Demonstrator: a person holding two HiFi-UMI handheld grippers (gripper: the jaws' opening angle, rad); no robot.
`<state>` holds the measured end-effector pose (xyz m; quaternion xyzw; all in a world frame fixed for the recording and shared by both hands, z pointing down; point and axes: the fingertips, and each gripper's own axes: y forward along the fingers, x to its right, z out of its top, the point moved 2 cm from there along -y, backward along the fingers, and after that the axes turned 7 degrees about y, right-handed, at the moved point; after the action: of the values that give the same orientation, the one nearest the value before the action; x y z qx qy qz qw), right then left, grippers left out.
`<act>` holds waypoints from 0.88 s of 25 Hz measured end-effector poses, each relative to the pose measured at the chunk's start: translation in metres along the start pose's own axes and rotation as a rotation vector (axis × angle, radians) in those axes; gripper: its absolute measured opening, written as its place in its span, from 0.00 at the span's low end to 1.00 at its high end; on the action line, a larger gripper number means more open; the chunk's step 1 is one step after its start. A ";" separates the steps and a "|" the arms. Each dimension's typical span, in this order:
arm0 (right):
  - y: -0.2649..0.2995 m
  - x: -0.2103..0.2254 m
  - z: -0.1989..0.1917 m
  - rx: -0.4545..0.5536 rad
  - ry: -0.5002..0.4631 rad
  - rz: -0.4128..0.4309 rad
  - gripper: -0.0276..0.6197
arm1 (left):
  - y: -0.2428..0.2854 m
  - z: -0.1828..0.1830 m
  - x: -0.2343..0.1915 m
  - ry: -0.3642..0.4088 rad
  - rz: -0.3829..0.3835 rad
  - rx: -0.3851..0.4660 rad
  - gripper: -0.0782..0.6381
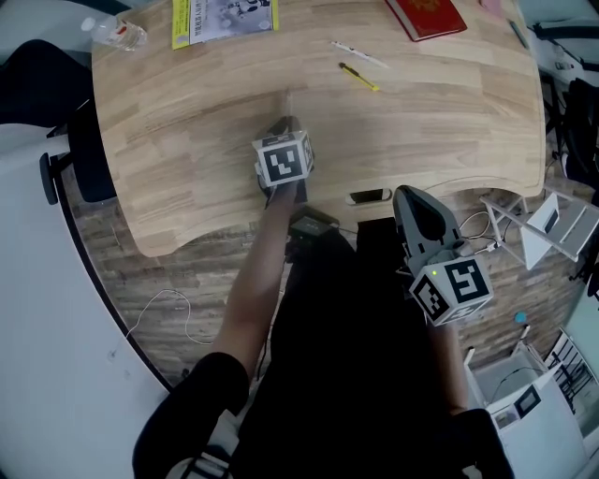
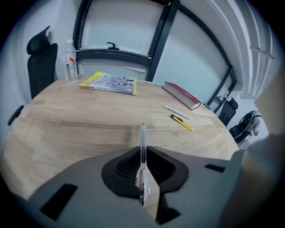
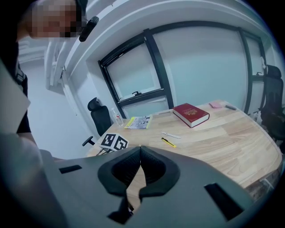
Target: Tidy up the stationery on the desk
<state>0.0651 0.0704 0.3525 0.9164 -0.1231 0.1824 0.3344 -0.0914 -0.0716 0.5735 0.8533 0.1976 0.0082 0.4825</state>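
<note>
My left gripper [image 2: 143,149] is shut on a clear pen [image 2: 142,147], whose tip sticks out past the jaws over the wooden desk [image 2: 89,120]. In the head view the left gripper [image 1: 282,126] hovers over the desk's near middle. A white pen [image 1: 356,52] and a yellow utility knife [image 1: 359,77] lie further back to the right; both also show in the left gripper view, the white pen [image 2: 174,111] and the knife [image 2: 181,122]. My right gripper [image 3: 139,149] is shut and empty, held off the desk's front edge [image 1: 409,195].
A red book [image 1: 426,16] lies at the back right, a yellow-edged magazine [image 1: 223,19] at the back left, with a water bottle [image 1: 117,34] beside it. A black office chair [image 2: 40,58] stands left of the desk. A white rack [image 1: 547,224] sits on the floor at right.
</note>
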 end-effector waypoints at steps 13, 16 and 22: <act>-0.002 -0.006 -0.003 -0.004 -0.015 -0.006 0.07 | 0.005 -0.010 -0.016 -0.167 0.107 -0.004 0.20; -0.004 -0.005 -0.003 -0.002 -0.014 -0.008 0.07 | 0.003 -0.010 -0.016 -0.178 0.100 -0.005 0.20; -0.005 -0.004 -0.002 0.006 -0.012 -0.003 0.07 | 0.000 -0.009 -0.014 -0.146 0.102 -0.009 0.21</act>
<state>0.0632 0.0760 0.3490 0.9186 -0.1232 0.1768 0.3313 -0.1063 -0.0686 0.5809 0.8585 0.1182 -0.0285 0.4982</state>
